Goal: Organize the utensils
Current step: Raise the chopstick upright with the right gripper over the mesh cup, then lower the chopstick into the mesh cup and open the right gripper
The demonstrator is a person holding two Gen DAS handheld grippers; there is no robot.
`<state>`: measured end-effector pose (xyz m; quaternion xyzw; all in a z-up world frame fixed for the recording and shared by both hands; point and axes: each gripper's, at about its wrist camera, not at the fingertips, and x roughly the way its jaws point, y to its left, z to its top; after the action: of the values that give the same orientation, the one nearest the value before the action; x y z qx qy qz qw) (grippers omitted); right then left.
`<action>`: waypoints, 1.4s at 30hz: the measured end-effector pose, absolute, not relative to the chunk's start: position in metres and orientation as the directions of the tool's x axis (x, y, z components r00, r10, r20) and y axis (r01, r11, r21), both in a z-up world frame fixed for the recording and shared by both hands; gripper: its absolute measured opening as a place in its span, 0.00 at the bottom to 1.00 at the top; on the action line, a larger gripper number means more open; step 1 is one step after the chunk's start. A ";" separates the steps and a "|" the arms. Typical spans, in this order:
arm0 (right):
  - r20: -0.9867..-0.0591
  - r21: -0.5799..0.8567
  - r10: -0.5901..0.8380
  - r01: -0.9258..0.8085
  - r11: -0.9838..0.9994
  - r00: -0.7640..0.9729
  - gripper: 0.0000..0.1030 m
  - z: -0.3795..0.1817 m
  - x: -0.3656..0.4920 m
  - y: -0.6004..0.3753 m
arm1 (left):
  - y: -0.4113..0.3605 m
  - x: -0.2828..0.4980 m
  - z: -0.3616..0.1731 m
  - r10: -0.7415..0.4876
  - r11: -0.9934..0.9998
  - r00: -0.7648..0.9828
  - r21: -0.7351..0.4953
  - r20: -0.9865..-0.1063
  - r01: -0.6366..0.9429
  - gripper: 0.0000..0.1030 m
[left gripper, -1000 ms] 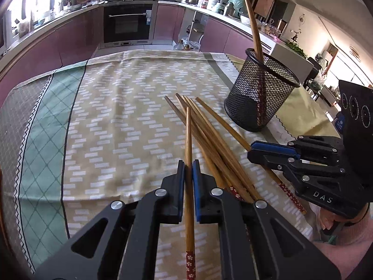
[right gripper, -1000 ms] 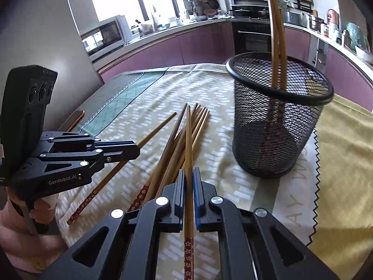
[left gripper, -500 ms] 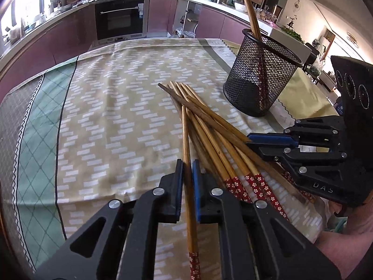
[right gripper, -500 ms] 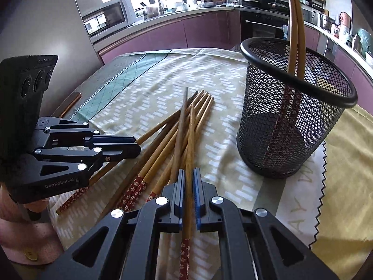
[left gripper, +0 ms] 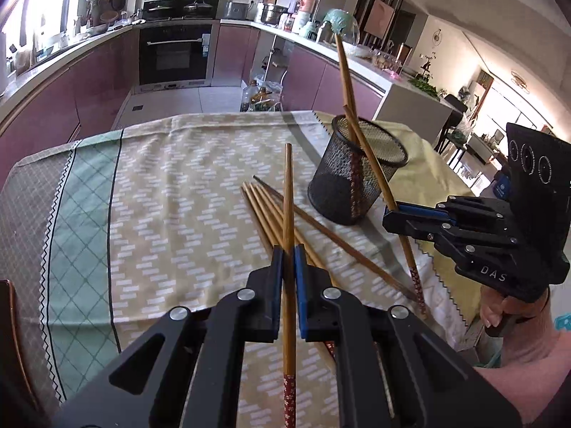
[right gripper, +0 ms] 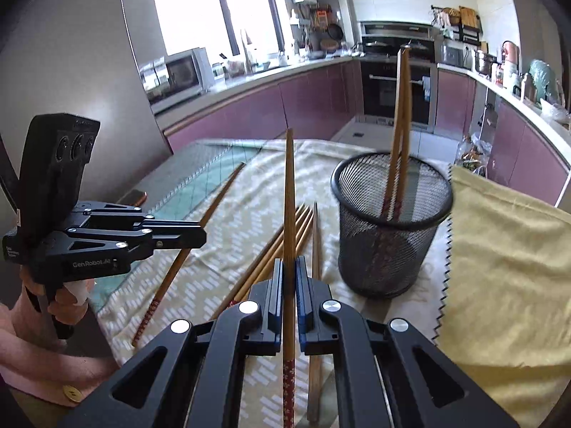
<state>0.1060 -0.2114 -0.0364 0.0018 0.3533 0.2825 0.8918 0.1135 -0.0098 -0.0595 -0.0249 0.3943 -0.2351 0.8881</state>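
Note:
My left gripper (left gripper: 289, 249) is shut on a wooden chopstick (left gripper: 288, 185), held off the cloth and pointing away from me. In the right wrist view that left gripper (right gripper: 201, 237) shows at the left, its chopstick (right gripper: 214, 207) slanting across it. My right gripper (right gripper: 289, 264) is shut on another chopstick (right gripper: 289, 185), also lifted; in the left wrist view the right gripper (left gripper: 387, 215) hangs close beside the black mesh cup (left gripper: 332, 185). The cup (right gripper: 421, 249) stands upright with two chopsticks (right gripper: 401, 107) in it. Several loose chopsticks (left gripper: 264, 207) lie on the cloth below both grippers.
A patterned tablecloth (left gripper: 178, 196) covers the table, with a green band at the left and a yellow cloth (right gripper: 499, 267) at the right past the cup. A small brown object (right gripper: 137, 196) lies near the table's left edge. Kitchen cabinets and an oven stand beyond the far edge.
Both grippers have risen, each lifting its chopstick off the pile. The cup and the loose chopsticks now look farther below and away.

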 end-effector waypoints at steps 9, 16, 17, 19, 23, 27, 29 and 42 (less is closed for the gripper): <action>-0.519 0.231 0.520 -0.474 0.850 0.678 0.06 -0.001 0.102 -0.242 | 0.001 0.093 0.006 -0.534 0.842 0.638 -0.276 -0.554 0.464 0.07; -0.435 0.253 0.516 -0.450 0.856 0.738 0.06 0.027 0.112 -0.262 | -0.001 0.099 0.048 -0.581 0.814 0.674 -0.308 -0.457 0.493 0.07; -0.424 0.254 0.512 -0.445 0.859 0.747 0.06 0.031 0.115 -0.264 | -0.004 0.103 0.053 -0.586 0.811 0.678 -0.312 -0.445 0.496 0.07; -0.397 0.250 0.498 -0.431 0.867 0.771 0.06 0.038 0.122 -0.267 | -0.011 0.109 0.062 -0.593 0.805 0.684 -0.316 -0.425 0.502 0.07; -0.355 0.259 0.476 -0.405 0.877 0.804 0.06 0.049 0.140 -0.273 | -0.024 0.123 0.082 -0.603 0.797 0.699 -0.316 -0.384 0.515 0.07; -0.329 0.265 0.458 -0.385 0.884 0.825 0.06 0.055 0.157 -0.276 | -0.037 0.135 0.102 -0.600 0.799 0.722 -0.299 -0.344 0.521 0.07; -0.326 0.263 0.449 -0.377 0.888 0.832 0.06 0.055 0.164 -0.277 | -0.044 0.142 0.106 -0.593 0.804 0.729 -0.289 -0.342 0.519 0.07; -0.430 0.236 0.431 -0.362 0.902 0.794 0.06 0.018 0.195 -0.265 | -0.105 0.186 0.049 -0.555 0.816 0.631 -0.206 -0.543 0.541 0.07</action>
<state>0.1952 -0.2652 0.0182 0.0708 0.2433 0.2098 0.9443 0.1862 -0.1054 0.0495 -0.0115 0.3045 -0.3033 0.9029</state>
